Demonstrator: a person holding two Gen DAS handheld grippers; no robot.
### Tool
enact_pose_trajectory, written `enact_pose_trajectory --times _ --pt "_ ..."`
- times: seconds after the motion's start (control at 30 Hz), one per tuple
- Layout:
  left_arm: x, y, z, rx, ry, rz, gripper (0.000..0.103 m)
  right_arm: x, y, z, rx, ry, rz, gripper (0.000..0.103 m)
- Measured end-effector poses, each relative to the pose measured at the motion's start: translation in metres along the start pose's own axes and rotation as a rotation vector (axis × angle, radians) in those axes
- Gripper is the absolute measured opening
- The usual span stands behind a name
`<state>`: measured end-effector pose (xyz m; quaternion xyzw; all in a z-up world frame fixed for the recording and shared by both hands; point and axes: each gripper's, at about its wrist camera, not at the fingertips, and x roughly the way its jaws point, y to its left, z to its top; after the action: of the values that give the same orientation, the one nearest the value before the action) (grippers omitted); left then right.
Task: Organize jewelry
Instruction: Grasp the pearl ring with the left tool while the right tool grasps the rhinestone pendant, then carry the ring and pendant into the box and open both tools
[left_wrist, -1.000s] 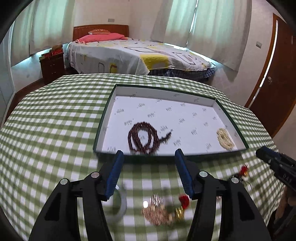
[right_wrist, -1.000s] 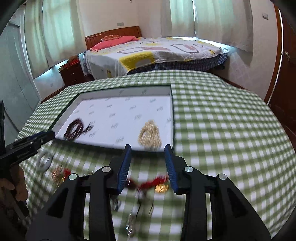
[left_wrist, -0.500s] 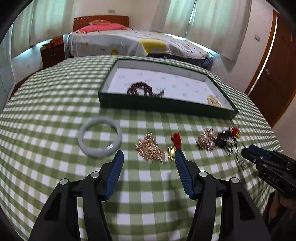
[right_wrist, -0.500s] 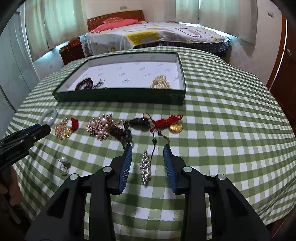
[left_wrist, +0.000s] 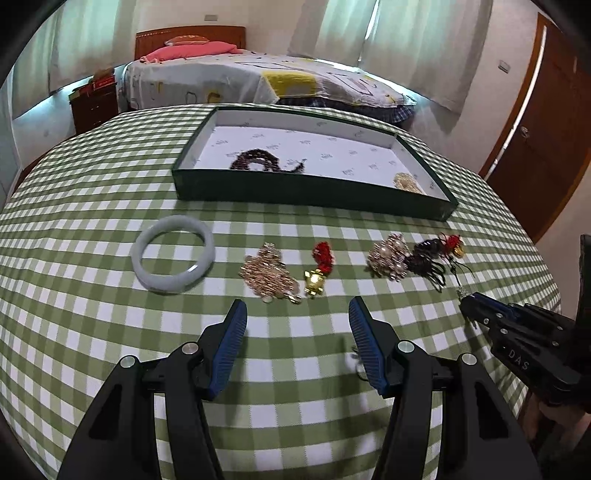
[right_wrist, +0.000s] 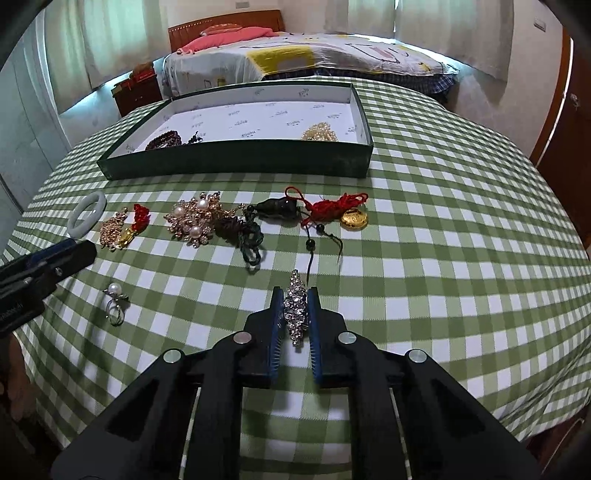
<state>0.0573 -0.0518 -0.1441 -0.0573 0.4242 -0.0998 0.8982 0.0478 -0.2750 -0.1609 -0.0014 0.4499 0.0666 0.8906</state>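
Before a bedroom's bed, near the green-checked tablecloth's (right_wrist: 443, 221) dark green tray (right_wrist: 236, 162), the right gripper (right_wrist: 295, 295) angles down, clenched on a sparkling rhinestone brooch (right_wrist: 295, 306); the left gripper (left_wrist: 297, 310) hangs unclenched.

Your right tongs (right_wrist: 296, 295) point steeply down at the desk (right_wrist: 443, 258), blue pads pressed from both sides on a rhinestone piece (right_wrist: 295, 308). Your left tongs (left_wrist: 297, 314) tilt down alike, jaws parted about halfway, nothing between them, tips just above the cloth.
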Motion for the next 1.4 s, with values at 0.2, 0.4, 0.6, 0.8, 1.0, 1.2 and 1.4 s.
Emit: enact_pose_trajectory --times 0.2,0.4,0.6,0.8,1.0,1.2,1.4 --pt "0.002 -0.017 -0.006 0.035 0.024 -0.015 0.056 -0.015 -0.012 -0.004 0.051 -0.038 0.006 0.013" --pt "0.011 -0.029 -0.014 0.042 0.065 -0.016 0.055 -0.023 -0.019 -0.010 0.090 -0.066 0.029 0.013" --pt "0.013 -0.039 -0.016 0.078 0.063 -0.003 0.034 -0.023 -0.019 -0.016 0.106 -0.068 0.055 0.013" --pt "0.011 -0.044 -0.020 0.106 0.070 -0.019 0.021 -0.025 -0.020 -0.017 0.111 -0.072 0.060 0.013" --pt "0.009 -0.048 -0.020 0.123 0.067 -0.036 0.021 -0.023 -0.017 -0.016 0.105 -0.067 0.059 0.013" --pt "0.000 -0.044 -0.014 0.114 0.022 -0.035 0.021 -0.024 -0.013 -0.014 0.097 -0.070 0.070 0.013" --pt "-0.002 -0.034 -0.002 0.091 -0.003 -0.030 0.021 -0.023 -0.008 -0.001 0.093 -0.077 0.094 0.013"
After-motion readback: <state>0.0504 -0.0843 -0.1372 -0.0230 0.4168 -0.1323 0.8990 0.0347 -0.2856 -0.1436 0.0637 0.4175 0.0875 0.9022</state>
